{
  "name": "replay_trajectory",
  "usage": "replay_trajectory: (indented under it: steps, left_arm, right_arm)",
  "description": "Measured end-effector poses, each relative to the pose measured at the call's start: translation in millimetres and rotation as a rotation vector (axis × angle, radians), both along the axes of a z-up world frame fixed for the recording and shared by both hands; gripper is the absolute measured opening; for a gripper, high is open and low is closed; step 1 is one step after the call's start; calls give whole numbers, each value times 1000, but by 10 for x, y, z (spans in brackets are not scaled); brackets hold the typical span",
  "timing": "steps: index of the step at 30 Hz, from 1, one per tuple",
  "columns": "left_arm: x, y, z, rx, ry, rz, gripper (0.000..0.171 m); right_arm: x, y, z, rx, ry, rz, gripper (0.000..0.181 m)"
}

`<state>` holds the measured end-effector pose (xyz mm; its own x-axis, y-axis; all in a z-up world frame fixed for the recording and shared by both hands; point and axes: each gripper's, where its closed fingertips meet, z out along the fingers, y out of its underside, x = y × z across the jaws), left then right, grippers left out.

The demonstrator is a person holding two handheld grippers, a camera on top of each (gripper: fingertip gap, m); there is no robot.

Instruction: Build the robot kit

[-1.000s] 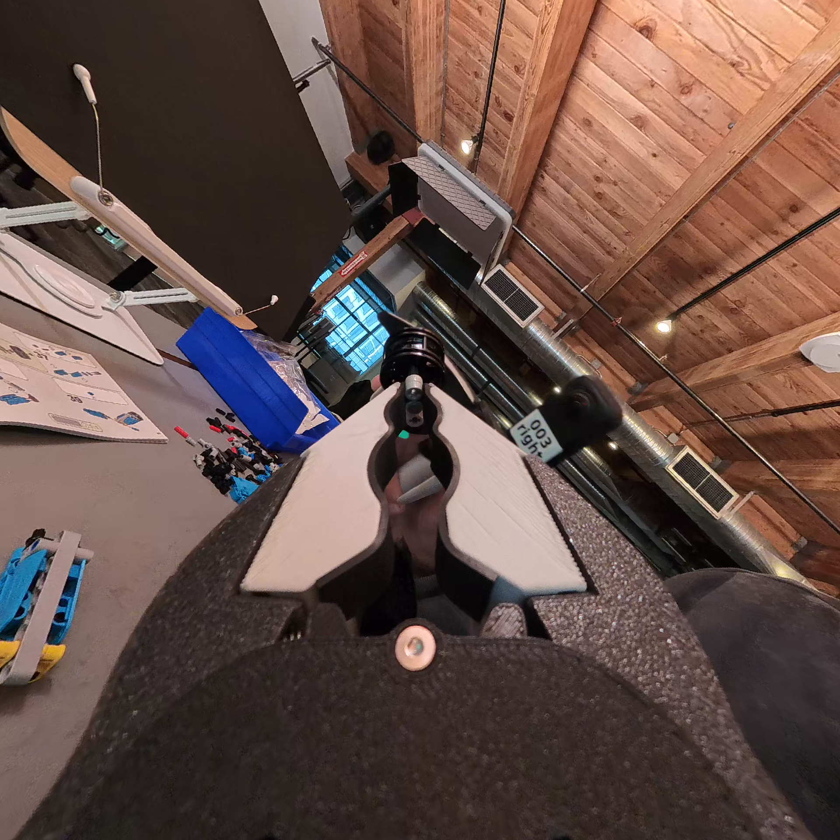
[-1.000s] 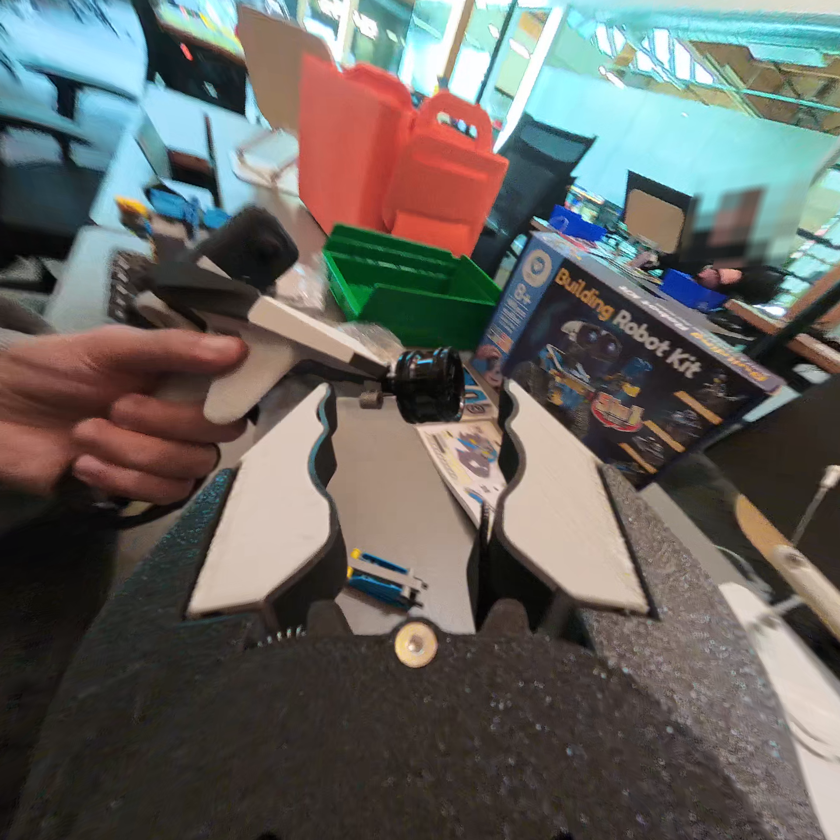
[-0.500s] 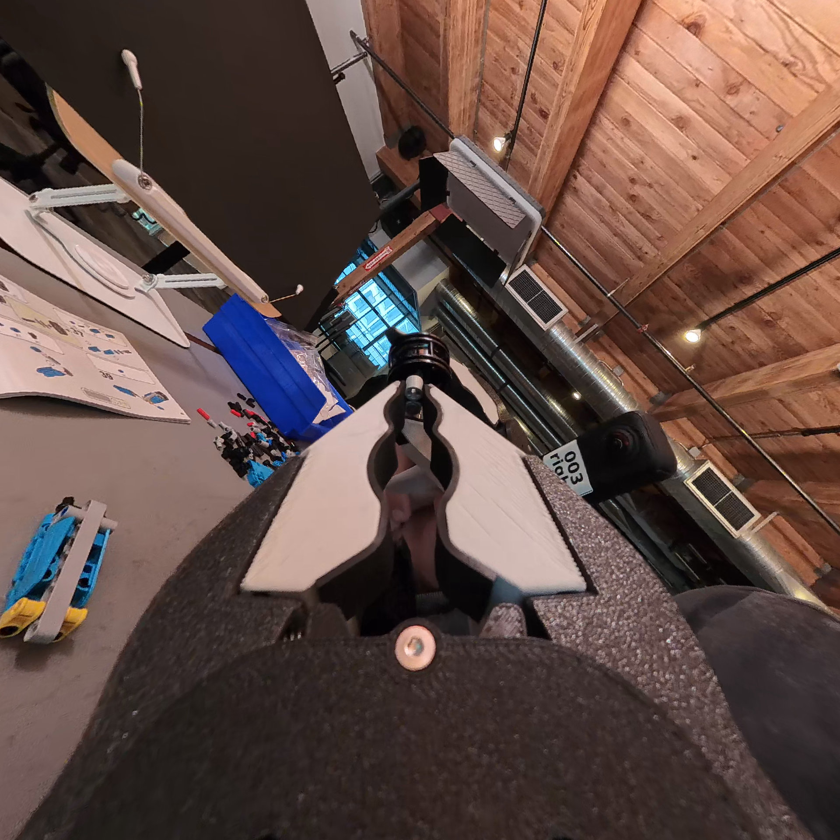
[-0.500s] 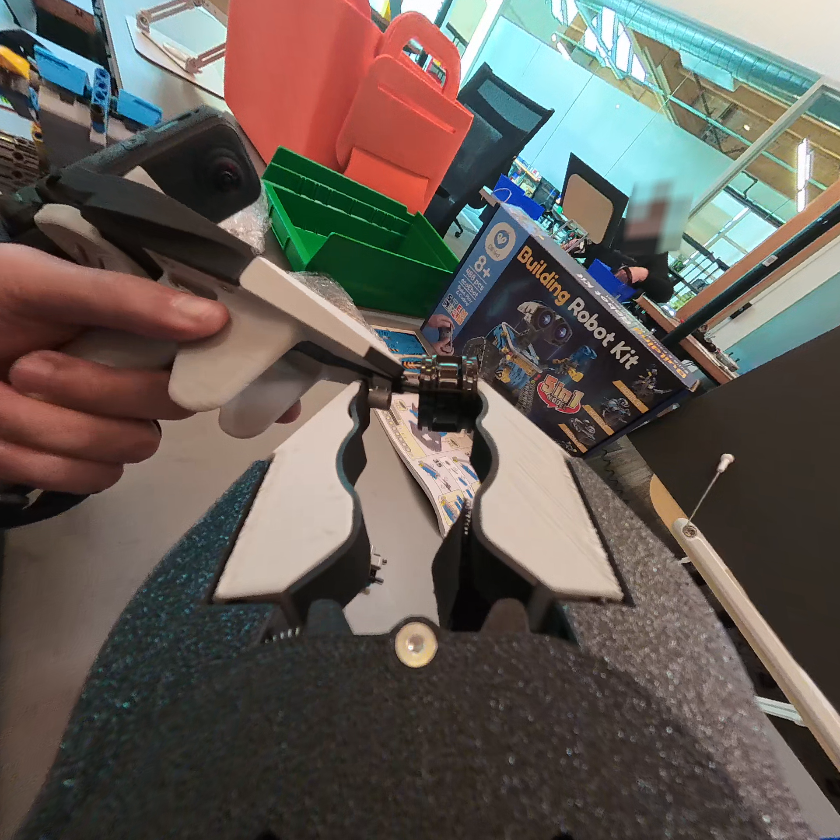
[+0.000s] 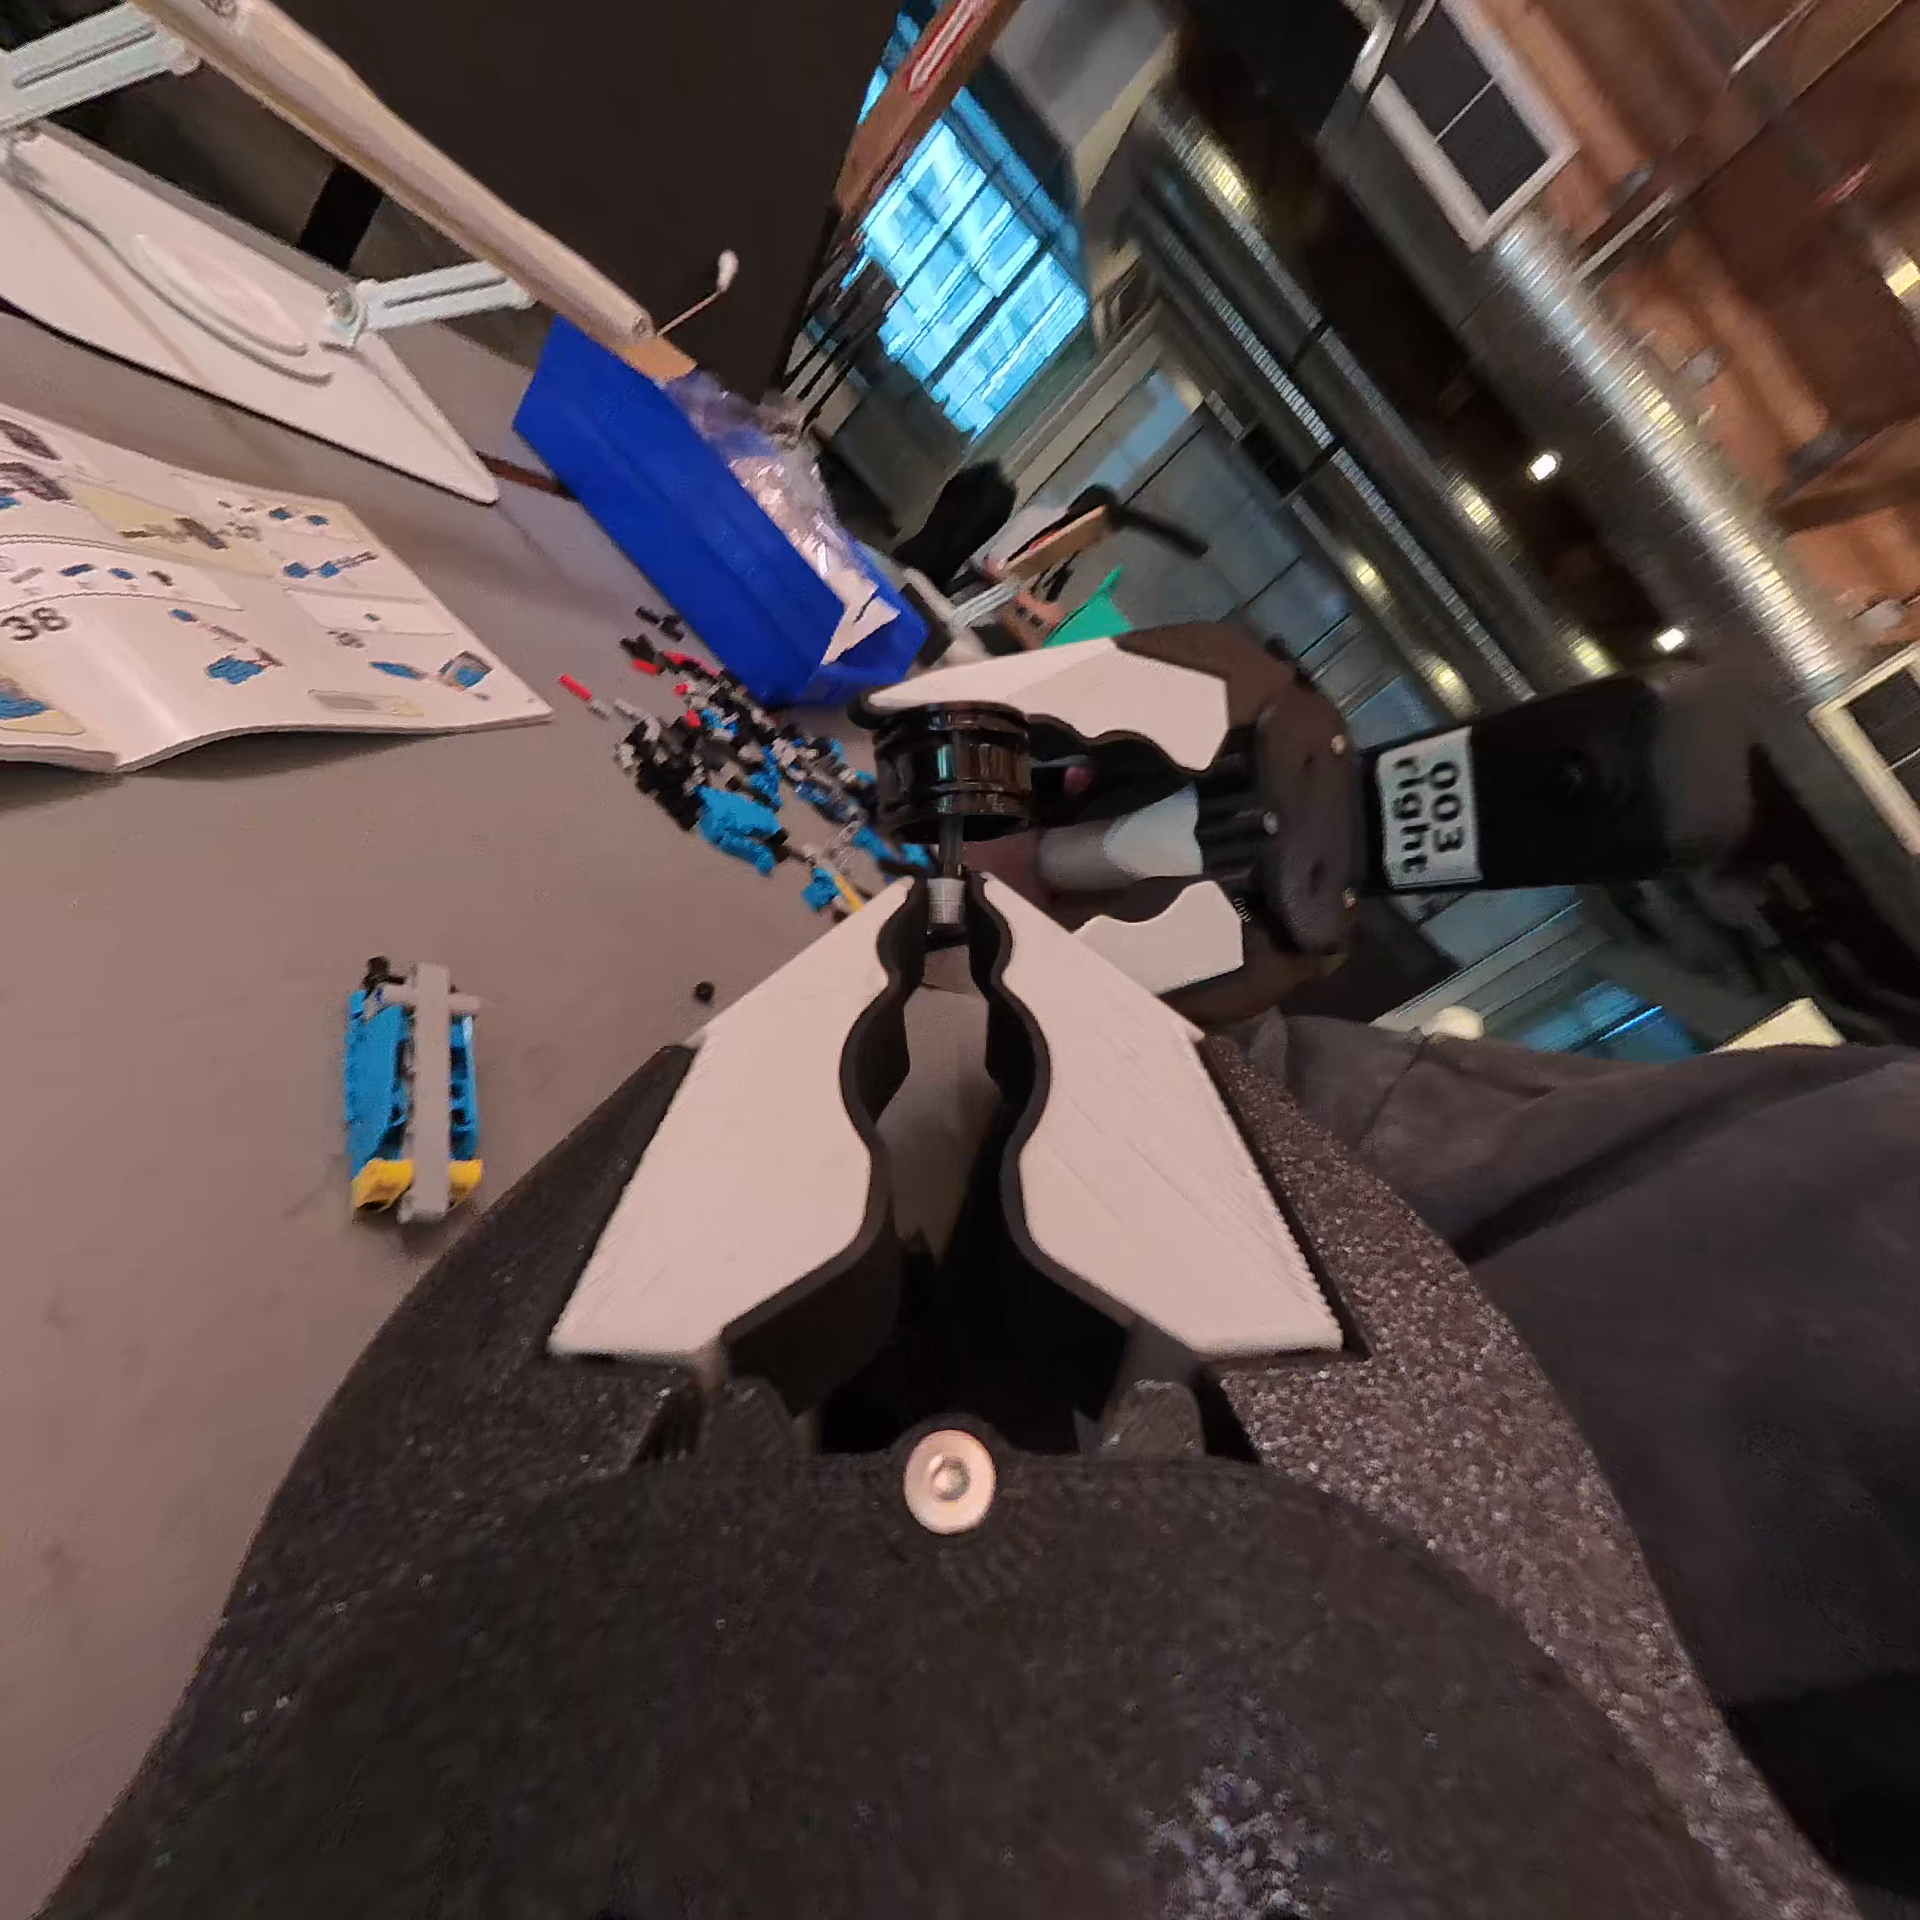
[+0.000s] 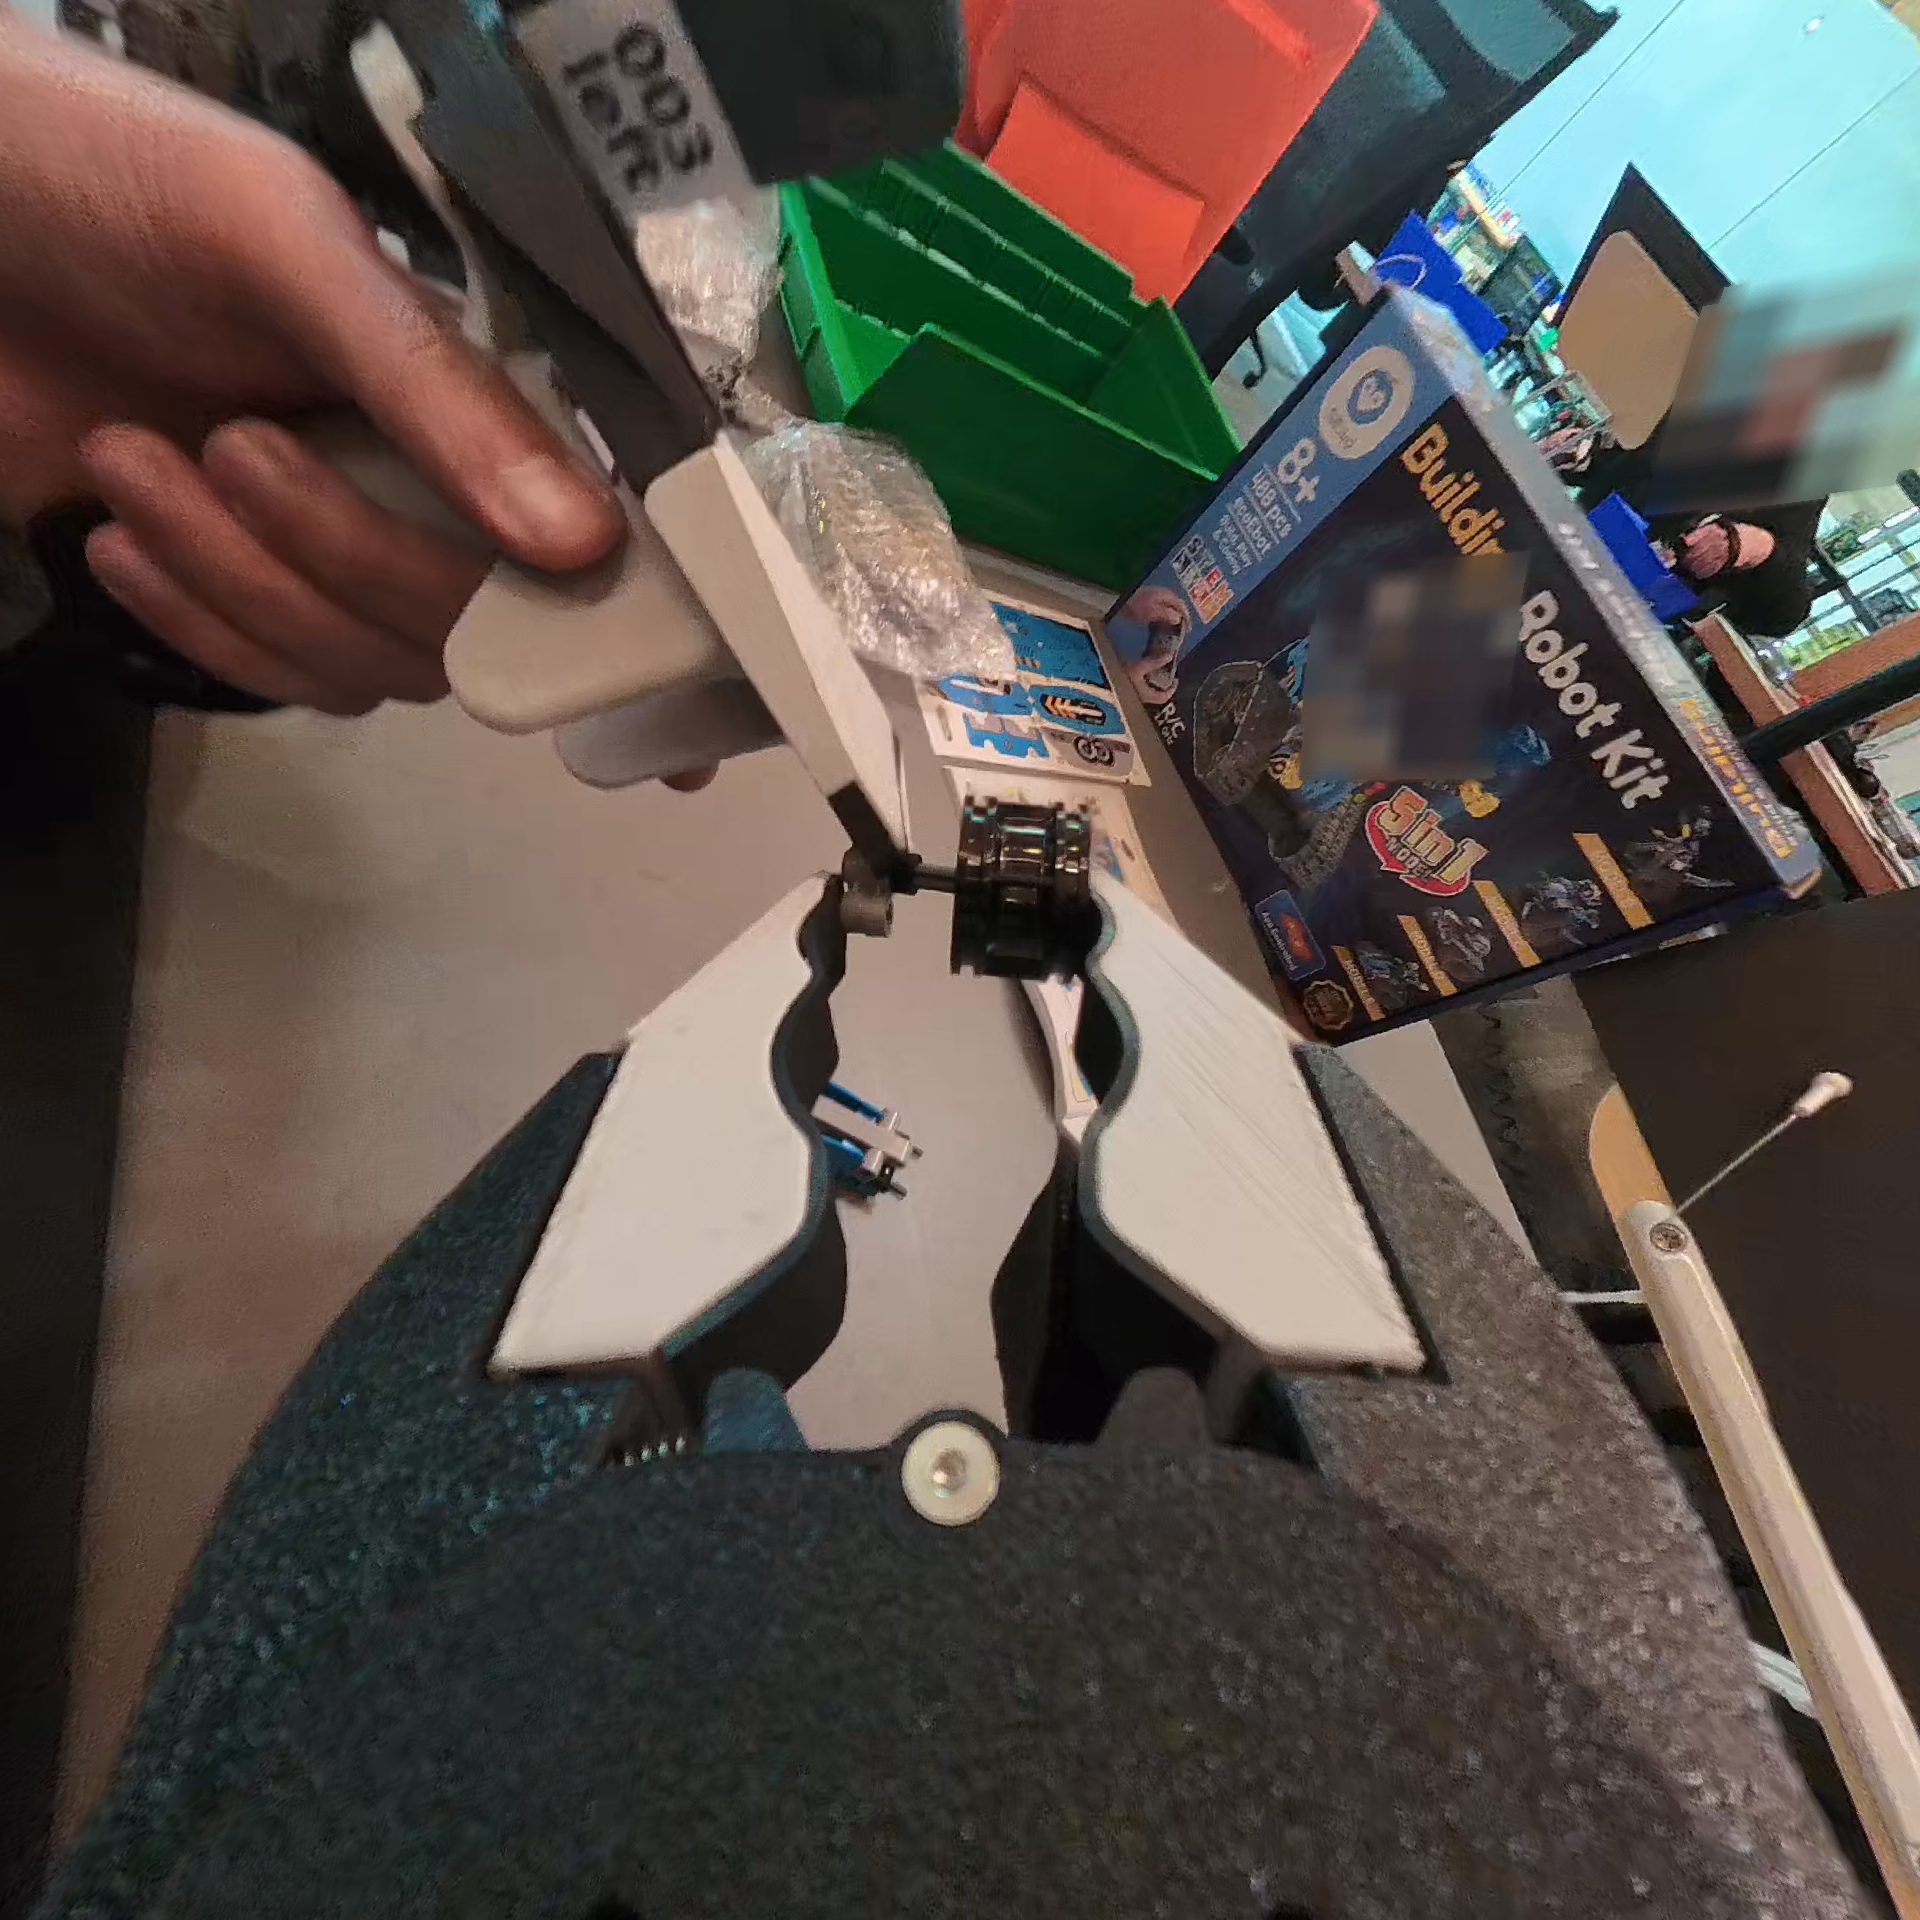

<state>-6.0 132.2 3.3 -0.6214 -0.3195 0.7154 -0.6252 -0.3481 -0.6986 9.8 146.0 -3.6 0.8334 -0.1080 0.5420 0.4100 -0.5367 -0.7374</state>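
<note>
Black wheel (image 5: 953,771) on its thin axle sits just past your left gripper (image 5: 943,906), whose fingers pinch the grey axle end; your right gripper (image 6: 966,914) fingers close around the wheel. Looks light, stiff plastic, so hold it by the tread.

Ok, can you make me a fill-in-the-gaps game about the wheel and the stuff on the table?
1. The wheel between the fingers of the right gripper is ____.
2. The left gripper pinches a small ____ connector on the wheel's axle.
3. The compartment tray behind the bubble wrap is ____.
4. The bin beside the heap of tiny parts is ____.

Missing words: black, grey, green, blue.
</note>
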Motion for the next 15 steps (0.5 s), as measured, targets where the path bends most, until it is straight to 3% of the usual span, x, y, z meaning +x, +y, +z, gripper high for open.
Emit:
replay_trajectory:
  steps: [2,15]
  left_arm:
    - [1,6,-49,29,13,6,6]
    - [-2,17,-173,-132,184,-83,6]
  right_arm:
    - [4,4,-59,-29,-13,-9,42]
    - [-28,32,-222,-71,-104,44,30]
